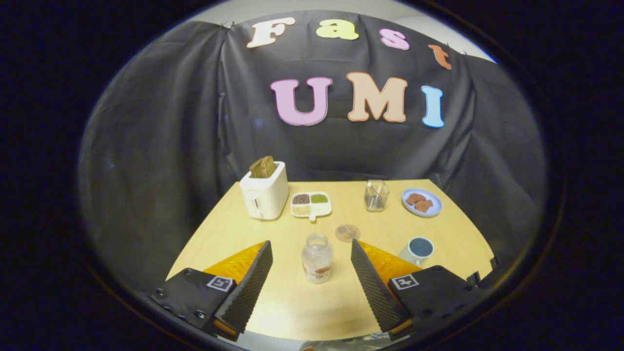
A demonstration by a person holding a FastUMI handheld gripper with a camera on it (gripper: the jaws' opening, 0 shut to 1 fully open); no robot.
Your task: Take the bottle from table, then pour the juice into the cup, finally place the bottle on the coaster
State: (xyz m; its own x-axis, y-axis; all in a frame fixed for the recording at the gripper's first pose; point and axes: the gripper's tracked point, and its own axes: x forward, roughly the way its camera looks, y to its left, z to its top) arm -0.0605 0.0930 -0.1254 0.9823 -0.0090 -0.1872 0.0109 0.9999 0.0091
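A clear, uncapped bottle is seen upright on the table, between the spread fingers of the gripper, untouched. A round coaster lies flat at its 1 o'clock, and a cup stands at its 3 o'clock.

cup partly hidden behind gripper finger; bottle label too small

Black cloth wall hanging in folds behind a light wooden table; pale wall showing above.
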